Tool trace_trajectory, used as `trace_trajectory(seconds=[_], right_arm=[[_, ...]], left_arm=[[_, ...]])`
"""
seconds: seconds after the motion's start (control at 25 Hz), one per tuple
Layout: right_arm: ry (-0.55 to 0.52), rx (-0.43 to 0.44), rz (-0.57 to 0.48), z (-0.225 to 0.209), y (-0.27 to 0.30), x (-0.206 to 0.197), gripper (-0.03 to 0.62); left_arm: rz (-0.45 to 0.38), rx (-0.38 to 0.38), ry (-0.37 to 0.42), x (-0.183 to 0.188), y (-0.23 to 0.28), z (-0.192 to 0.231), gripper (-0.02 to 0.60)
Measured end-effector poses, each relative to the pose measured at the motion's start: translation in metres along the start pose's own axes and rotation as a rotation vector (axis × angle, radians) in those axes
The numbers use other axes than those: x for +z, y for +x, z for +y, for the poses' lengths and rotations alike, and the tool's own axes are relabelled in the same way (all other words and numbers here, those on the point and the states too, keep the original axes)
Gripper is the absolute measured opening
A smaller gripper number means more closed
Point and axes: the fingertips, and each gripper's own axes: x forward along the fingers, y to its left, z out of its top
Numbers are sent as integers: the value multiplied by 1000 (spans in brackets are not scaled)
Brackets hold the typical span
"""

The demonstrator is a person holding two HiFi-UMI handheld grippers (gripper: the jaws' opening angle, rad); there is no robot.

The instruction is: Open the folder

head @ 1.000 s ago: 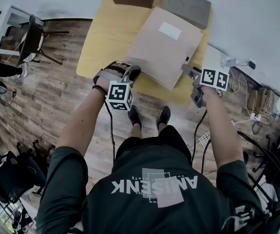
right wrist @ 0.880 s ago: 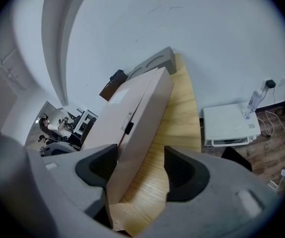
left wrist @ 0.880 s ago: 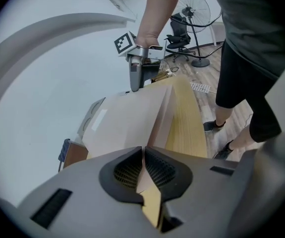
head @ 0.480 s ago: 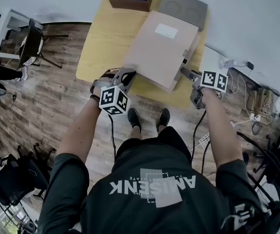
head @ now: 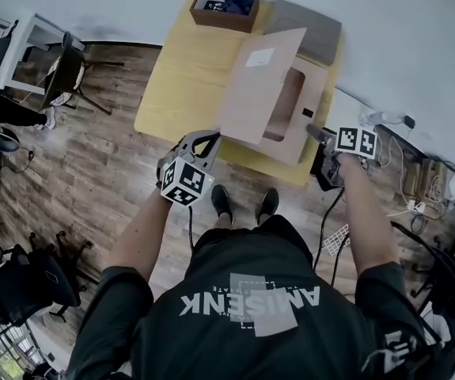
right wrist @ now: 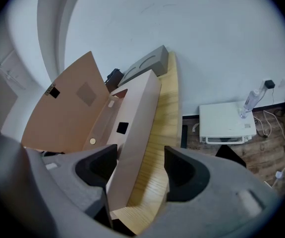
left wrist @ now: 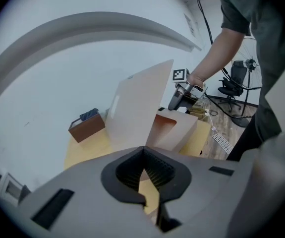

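Worktop (head: 180, 77) carries the folder (head: 289, 149), long axis running away from the person. Its cover (head: 255, 85) stands half raised, labelled outer face to the folder's left, inner face to its right over the open base (head: 312, 89). Left claw (head: 208, 138) sits at the folder's near left corner, clamped on the cover's near edge; right claw (head: 312, 131) sits at the near right corner, jaws apart, base wall between them, unpinched. Judgement: the cover looks hinged along the folder's left long edge, so the next swing goes leftward, and the left claw is placed to carry it.
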Motion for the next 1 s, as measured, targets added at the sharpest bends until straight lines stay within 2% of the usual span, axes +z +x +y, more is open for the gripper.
trace_trajectory(seconds=[0.08, 0.28, 0.32, 0.4, 0.64, 0.8, 1.0], right_arm=[[-6, -6, 2, -3, -2, 0, 291], [-19, -20, 13, -9, -6, 1, 291], [-24, -23, 17, -10, -6, 1, 291], [-35, -29, 21, -9, -5, 2, 291], [-58, -33, 26, -6, 0, 3, 291], [-71, -27, 38, -3, 4, 4, 291], [-93, -27, 54, 0, 7, 3, 291]], left_arm=[[-19, 28, -109, -1, -8, 4, -2], [-73, 94, -470, -17, -20, 11, -2], [-75, 108, -518, -22, -20, 12, -2], [-82, 136, -567, -29, -19, 15, -2], [-89, 196, -578, -29, -12, 27, 0], [-71, 251, -495, -21, -7, 36, 5], [-47, 289, -396, -11, -1, 41, 138]])
